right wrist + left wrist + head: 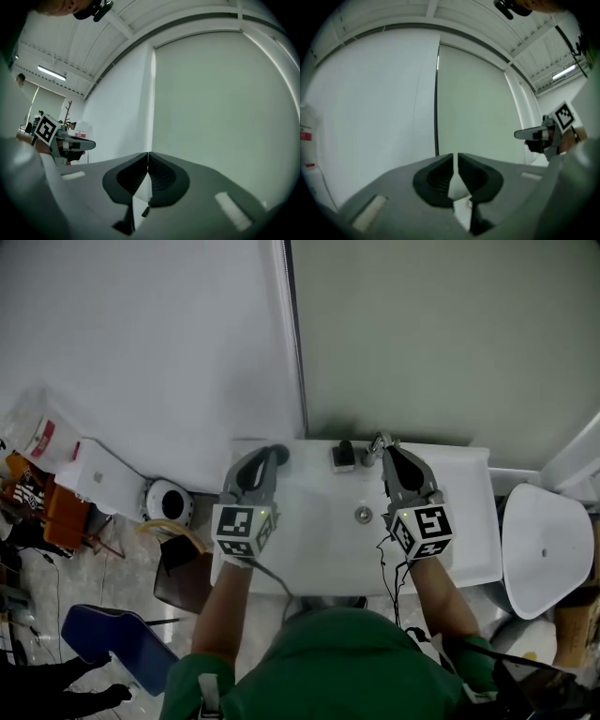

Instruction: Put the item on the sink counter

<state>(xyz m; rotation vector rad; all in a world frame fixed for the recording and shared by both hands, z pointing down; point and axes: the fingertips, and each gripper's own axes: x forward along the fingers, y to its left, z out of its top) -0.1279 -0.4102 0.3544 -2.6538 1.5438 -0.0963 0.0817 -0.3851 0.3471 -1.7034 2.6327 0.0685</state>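
The white sink counter (469, 521) lies below me against the wall, with a drain (363, 515) in the middle of the basin. A small dark item (343, 457) stands at the back of the counter beside the faucet (374, 447). My left gripper (272, 456) hovers over the counter's back left corner; its jaws (455, 159) stand all but together with nothing between them. Close to the faucet, at the back right, is my right gripper (386, 450). Its jaws (148, 157) meet at the tips and hold nothing. Both point at the bare wall.
A white rounded fixture (544, 545) stands right of the counter. On the floor to the left are a white box (98, 479), a round white device (169, 501), a brown stool (183, 577) and a blue seat (112, 638). A dark seam (295, 343) runs down the wall.
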